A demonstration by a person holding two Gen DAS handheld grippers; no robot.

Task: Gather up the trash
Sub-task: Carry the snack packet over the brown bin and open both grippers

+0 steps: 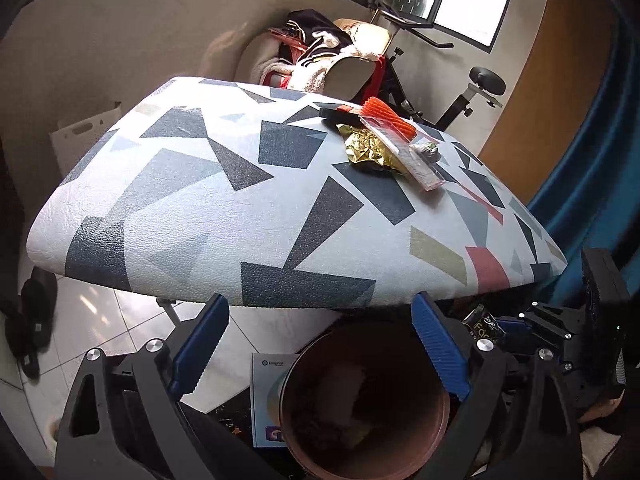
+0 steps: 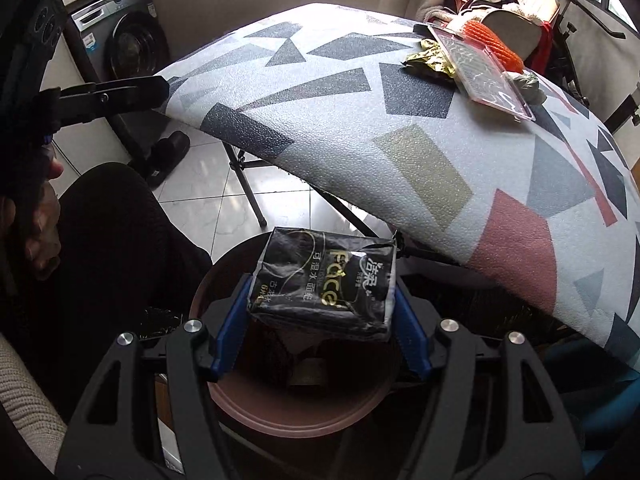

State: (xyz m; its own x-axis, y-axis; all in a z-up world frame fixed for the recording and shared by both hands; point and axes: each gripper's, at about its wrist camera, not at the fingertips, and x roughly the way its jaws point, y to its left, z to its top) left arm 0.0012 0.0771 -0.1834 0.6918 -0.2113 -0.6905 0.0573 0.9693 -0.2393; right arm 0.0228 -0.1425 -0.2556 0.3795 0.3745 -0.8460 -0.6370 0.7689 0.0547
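My right gripper (image 2: 322,300) is shut on a black tissue packet (image 2: 324,284) with gold lettering and holds it above the open brown bin (image 2: 296,412). The packet's corner also shows in the left wrist view (image 1: 482,322). My left gripper (image 1: 316,344) is open and empty, over the same brown bin (image 1: 360,468) below the table's near edge. On the patterned table (image 1: 240,200), at the far right, lie a gold foil wrapper (image 1: 366,148), a clear plastic package (image 1: 404,148), an orange mesh piece (image 1: 386,118) and a grey crumpled wad (image 1: 428,154).
A stationary bike (image 1: 472,92) and a chair piled with clothes (image 1: 320,56) stand behind the table. A washing machine (image 2: 124,48) is at the left. Black slippers (image 2: 166,154) lie on the tiled floor. A booklet (image 1: 266,392) lies beside the bin.
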